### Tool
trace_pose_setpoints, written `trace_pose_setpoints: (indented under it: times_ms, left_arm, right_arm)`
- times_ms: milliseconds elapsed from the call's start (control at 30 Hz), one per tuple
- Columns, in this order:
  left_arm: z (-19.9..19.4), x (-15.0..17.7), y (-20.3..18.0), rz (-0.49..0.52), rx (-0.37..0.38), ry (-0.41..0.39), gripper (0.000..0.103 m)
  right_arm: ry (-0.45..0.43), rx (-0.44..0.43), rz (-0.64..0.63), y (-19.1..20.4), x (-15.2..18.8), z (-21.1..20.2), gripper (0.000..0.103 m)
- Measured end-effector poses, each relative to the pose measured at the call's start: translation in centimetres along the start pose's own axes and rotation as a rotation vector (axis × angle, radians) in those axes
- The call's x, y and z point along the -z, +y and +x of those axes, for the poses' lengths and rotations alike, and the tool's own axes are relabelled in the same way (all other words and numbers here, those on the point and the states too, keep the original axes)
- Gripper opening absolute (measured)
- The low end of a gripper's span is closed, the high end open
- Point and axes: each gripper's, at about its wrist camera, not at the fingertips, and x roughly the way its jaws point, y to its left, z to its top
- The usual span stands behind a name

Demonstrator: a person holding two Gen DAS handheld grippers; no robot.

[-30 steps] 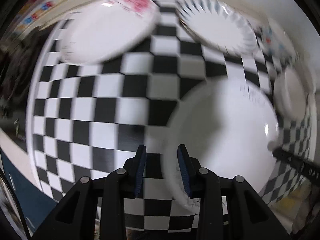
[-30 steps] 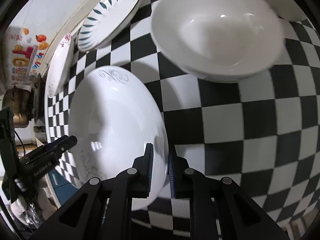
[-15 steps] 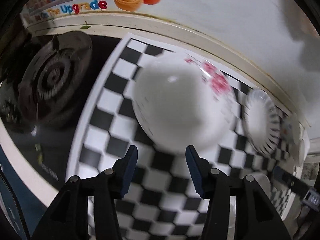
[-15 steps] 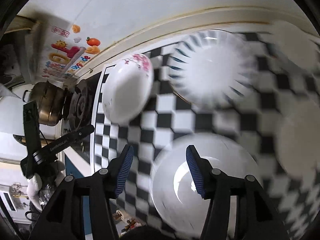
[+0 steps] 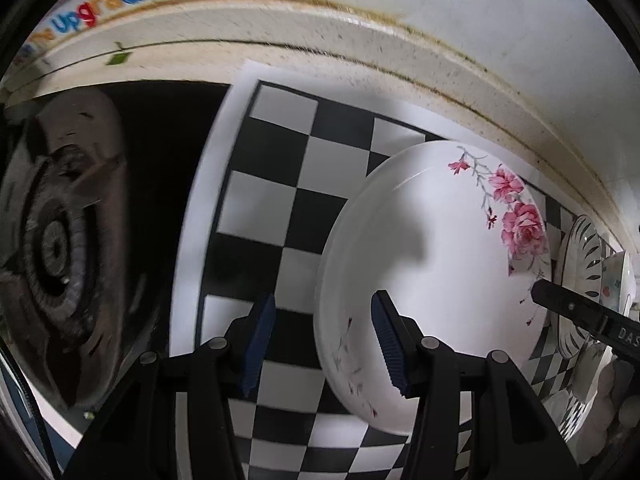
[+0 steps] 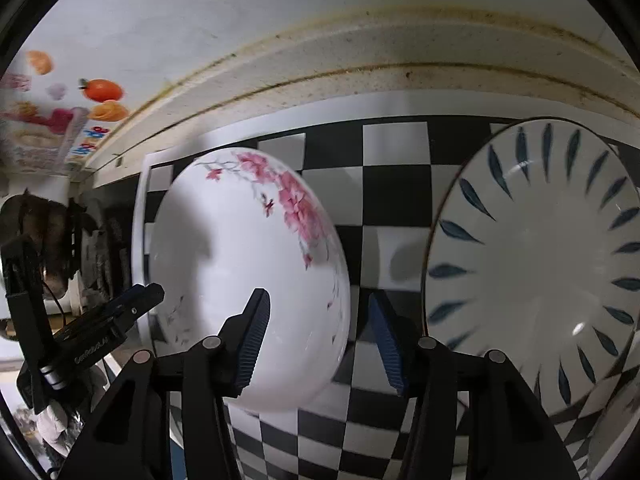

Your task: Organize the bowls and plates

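My left gripper [image 5: 322, 340] has spread its jaws and straddles the left rim of the floral plate [image 5: 432, 272], pads not pressing; a second ago it was nearly closed by a plain white plate. My right gripper [image 6: 318, 338] has likewise let go of that plate, opened, then narrowed slightly, bracketing the floral plate's right rim, with the blue-leaf plate [image 6: 536, 264] just right on the checkered mat [image 5: 280, 184].
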Motion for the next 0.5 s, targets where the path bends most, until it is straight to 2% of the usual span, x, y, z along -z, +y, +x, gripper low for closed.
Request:
trace_pose_setpoints:
  times_ms: [67, 100, 167, 200, 300, 500]
  left_arm:
    - [0.9, -0.1, -0.2, 0.024, 0.012, 0.022, 0.048]
    - [1.2, -0.2, -0.3, 0.034, 0.019, 0.032, 0.047]
    - [1.7, -0.1, -0.5, 0.051, 0.045, 0.038, 0.036]
    - [1.7, 0.1, -0.6, 0.061, 0.034, 0.033, 0.03]
    - [1.7, 0.7, -0.9, 0.088, 0.006, 0.017, 0.029]
    - [0.3, 1.7, -0.7, 0.073, -0.009, -0.014, 0.028]
  right_arm:
    - [0.021, 0.006, 0.004, -0.2, -0.4, 0.9, 0.045]
    - [0.031, 0.009, 0.007, -0.2, -0.6, 1.3, 0.038]
    - [0.052, 0.019, 0.013, -0.3, -0.9, 2.2, 0.023]
    - [0.055, 0.042, 0.011, -0.2, -1.1, 2.6, 0.019]
    - [0.044, 0.04, 0.003, -0.1, -1.2, 2.8, 0.018]
    - [0.02, 0.045, -0.022, 1.0, -0.6, 2.6, 0.016]
